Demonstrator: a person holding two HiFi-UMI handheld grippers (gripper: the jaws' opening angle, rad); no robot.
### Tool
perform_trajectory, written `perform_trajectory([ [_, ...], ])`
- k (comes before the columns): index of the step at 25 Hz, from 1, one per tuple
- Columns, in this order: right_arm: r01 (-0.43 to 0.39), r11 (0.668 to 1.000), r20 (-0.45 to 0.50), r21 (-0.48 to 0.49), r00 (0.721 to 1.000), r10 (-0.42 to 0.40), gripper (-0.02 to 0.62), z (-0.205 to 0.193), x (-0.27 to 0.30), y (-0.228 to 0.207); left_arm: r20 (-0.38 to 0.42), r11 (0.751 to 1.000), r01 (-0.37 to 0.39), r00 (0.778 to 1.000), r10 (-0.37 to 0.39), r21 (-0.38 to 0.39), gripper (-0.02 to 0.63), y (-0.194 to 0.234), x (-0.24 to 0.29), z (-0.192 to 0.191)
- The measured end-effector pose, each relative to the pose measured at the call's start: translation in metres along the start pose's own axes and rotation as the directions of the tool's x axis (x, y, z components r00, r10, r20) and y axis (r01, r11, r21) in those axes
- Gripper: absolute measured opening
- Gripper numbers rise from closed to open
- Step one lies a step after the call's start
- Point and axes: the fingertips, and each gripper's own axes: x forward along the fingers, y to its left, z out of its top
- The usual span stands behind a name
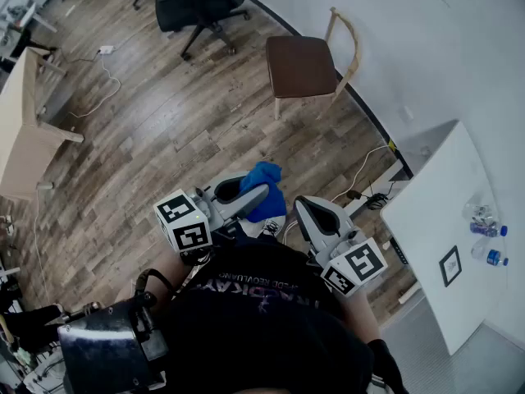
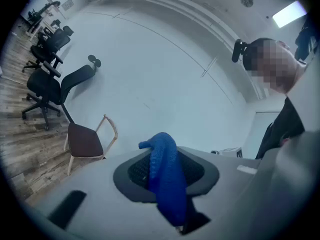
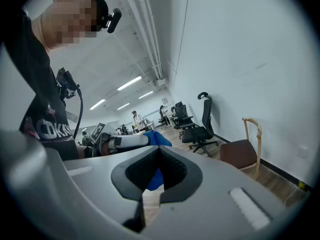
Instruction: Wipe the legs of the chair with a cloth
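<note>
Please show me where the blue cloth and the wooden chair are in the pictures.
blue cloth [image 1: 267, 179]: head view, on the bunched fabric.
wooden chair [image 1: 299, 66]: head view, on the brown seat.

- Cloth [image 1: 264, 179]: blue, knobbly and bunched. It is pinched in the jaws of the left gripper [image 1: 261, 199], with one end poking up above them and the rest hanging down.
- Chair [image 1: 302, 64]: brown seat, pale wooden legs and a curved back rail. It stands upright on the plank floor [image 1: 164, 138] just beside the white wall [image 1: 426, 39], well apart from the cloth.
</note>
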Motion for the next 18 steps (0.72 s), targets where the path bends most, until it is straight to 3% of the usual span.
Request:
perform_trajectory([
  [18,0.010,1.000,0.005,-0.009,1.000,-0.010,0.009,-0.0009,-0.0022,-0.0002,-0.007,1.000,0.019,1.000,-0.019,-0.002,0.104,-0.0020,0.0077,0.0006],
])
